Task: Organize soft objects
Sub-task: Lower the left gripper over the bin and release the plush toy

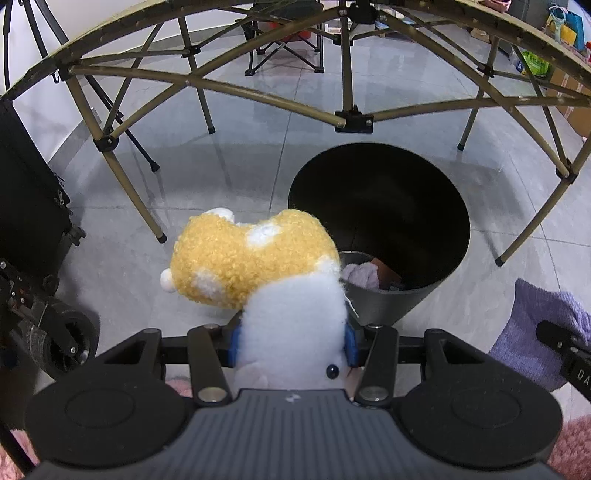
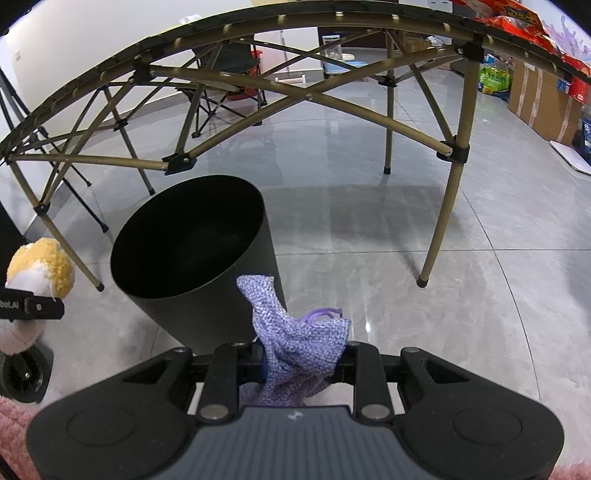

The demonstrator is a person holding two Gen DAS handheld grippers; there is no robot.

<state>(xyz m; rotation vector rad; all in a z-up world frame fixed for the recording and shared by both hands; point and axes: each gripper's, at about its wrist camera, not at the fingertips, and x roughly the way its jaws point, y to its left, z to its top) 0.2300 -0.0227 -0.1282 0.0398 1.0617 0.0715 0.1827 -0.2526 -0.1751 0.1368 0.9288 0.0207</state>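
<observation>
Both grippers loaded, bin just ahead.
Left view: my left gripper (image 1: pixel 291 345) pinches the plush (image 1: pixel 258 266) by its soft white body, beside the bin (image 1: pixel 380 206). Right view: my right gripper (image 2: pixel 295 365) clamps the light, limp pouch (image 2: pixel 295 339) mid-cloth, near the bin's wall.

1. On the black side of the left gripper (image 2: pixel 31 306), seen at the left edge of the right wrist view, white letters read "boLAI"; the start of the word is cut off.
2. On the black side of the right gripper (image 1: pixel 569 354), at the right edge of the left wrist view, white letters "DA" show; the rest is out of the picture.
3. The red snack packets (image 2: pixel 517 14) on the bench have print, but it is too small to read.
</observation>
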